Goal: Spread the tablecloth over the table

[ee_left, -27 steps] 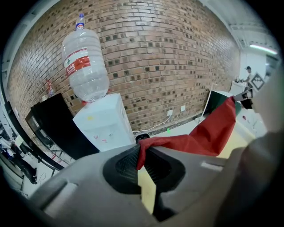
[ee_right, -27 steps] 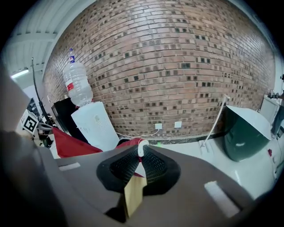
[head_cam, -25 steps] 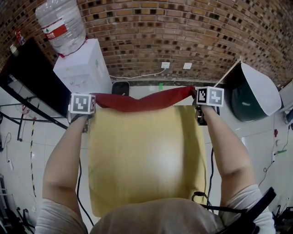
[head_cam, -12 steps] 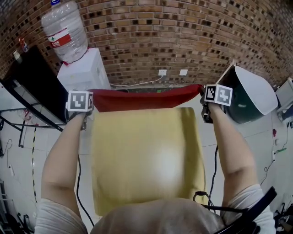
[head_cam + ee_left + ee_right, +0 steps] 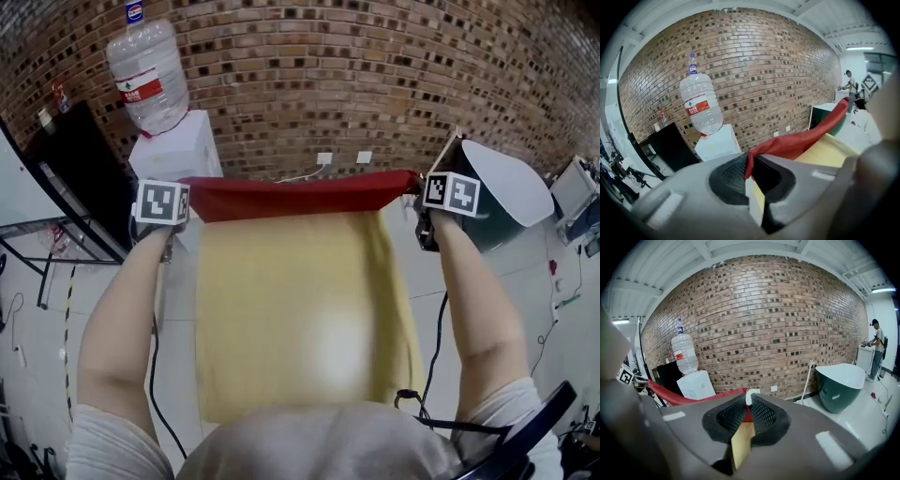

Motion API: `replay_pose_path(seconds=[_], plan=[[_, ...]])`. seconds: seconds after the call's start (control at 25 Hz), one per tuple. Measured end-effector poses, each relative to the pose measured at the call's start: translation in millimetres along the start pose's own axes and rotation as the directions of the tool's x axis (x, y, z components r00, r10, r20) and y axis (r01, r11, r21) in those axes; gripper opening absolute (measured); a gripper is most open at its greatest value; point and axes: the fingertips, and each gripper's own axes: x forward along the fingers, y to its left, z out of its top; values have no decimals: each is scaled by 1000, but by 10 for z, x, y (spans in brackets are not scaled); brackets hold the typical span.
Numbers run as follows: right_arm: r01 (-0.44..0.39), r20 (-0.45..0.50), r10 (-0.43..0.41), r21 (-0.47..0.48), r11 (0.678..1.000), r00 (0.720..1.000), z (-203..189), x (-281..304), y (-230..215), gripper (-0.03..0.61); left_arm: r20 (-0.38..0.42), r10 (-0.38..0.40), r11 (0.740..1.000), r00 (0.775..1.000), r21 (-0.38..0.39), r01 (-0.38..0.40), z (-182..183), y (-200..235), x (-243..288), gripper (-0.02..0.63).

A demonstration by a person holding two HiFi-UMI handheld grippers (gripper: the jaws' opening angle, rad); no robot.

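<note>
The tablecloth point(image 5: 300, 309), yellow with a red top band point(image 5: 300, 195), hangs stretched between my two grippers in front of my body. My left gripper point(image 5: 186, 199) is shut on its left top corner, and my right gripper point(image 5: 416, 189) is shut on the right top corner. In the left gripper view the red cloth point(image 5: 797, 143) runs out from the shut jaws of the left gripper point(image 5: 749, 178) toward the right. In the right gripper view the right gripper point(image 5: 746, 416) pinches red cloth, with a yellow flap point(image 5: 740, 444) below. The hanging cloth hides whatever lies under it.
A white water dispenser point(image 5: 176, 155) with a big bottle point(image 5: 150, 80) stands against the brick wall at the left. A dark green tub point(image 5: 502, 202) is at the right. A black stand point(image 5: 66, 178) is far left. A person point(image 5: 877, 348) stands far off.
Both grippers have risen and moved further apart with the cloth. The red top edge, sagging a second ago, is now pulled straight.
</note>
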Motion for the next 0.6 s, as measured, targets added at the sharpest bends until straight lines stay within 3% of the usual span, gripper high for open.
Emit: replay_pose_path(seconds=[0.28,0.48,0.6], plan=[[-5,-6,5,66,998,1000,-447,-662,43,18,-1,-55,998,998,-5,55,-424,-160,-587,8],[-24,-44,23,-18,1000,999,-699,-1062,163,18,-21,-66,996,998,52,67,-753,-254,-991,8],[-43,-60,42,-7,999,997,-987,-1287,203,18,-41,-75,997,996,32,77,-1108,-345,-1196,8]])
